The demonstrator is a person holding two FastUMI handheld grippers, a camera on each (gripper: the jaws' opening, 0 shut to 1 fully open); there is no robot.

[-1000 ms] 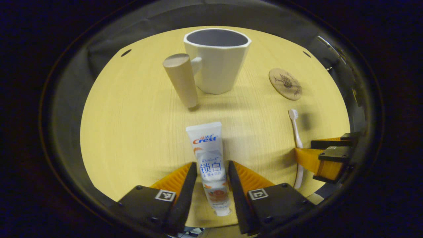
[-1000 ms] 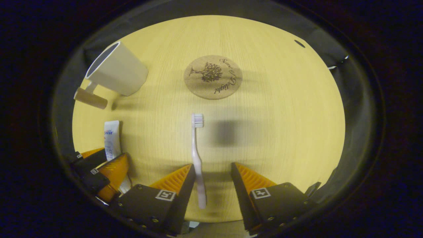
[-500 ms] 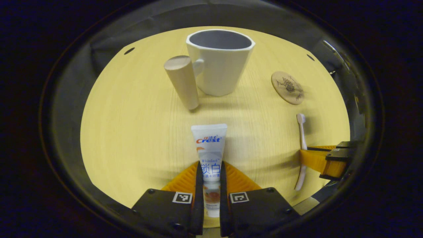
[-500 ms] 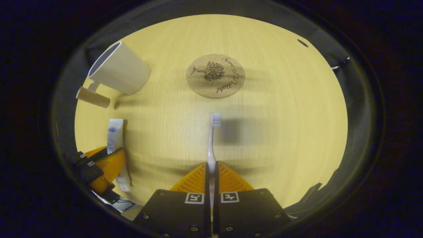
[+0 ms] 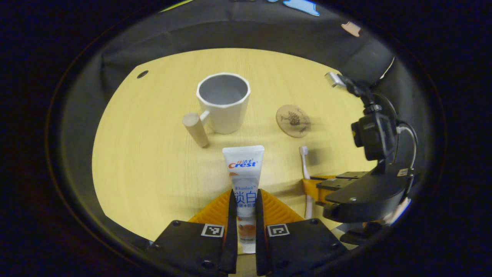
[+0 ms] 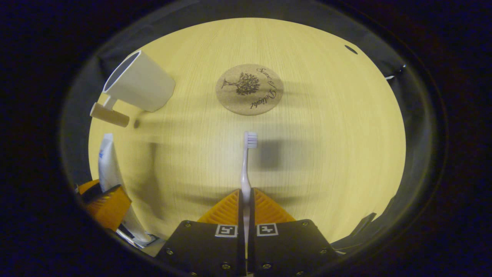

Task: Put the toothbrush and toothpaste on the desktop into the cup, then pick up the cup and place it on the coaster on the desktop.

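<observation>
Toothpaste [image 5: 243, 174]: soft, light tube, pinched near the cap end by left gripper [image 5: 243, 215], crimped end pointing far toward cup [image 5: 223, 102]. Toothbrush [image 6: 246, 169]: stiff, slim, slippery; handle clamped in right gripper [image 6: 245, 207], near coaster [image 6: 249, 89]. Best gripped mid-body.

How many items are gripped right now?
2: the toothpaste between the left gripper's fingers, the toothbrush between the right gripper's fingers.

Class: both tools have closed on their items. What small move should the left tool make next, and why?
Probably carry the white toothpaste tube, clamped in the left tool, forward over the empty white faceted cup, since the cup stands open just ahead.
</observation>
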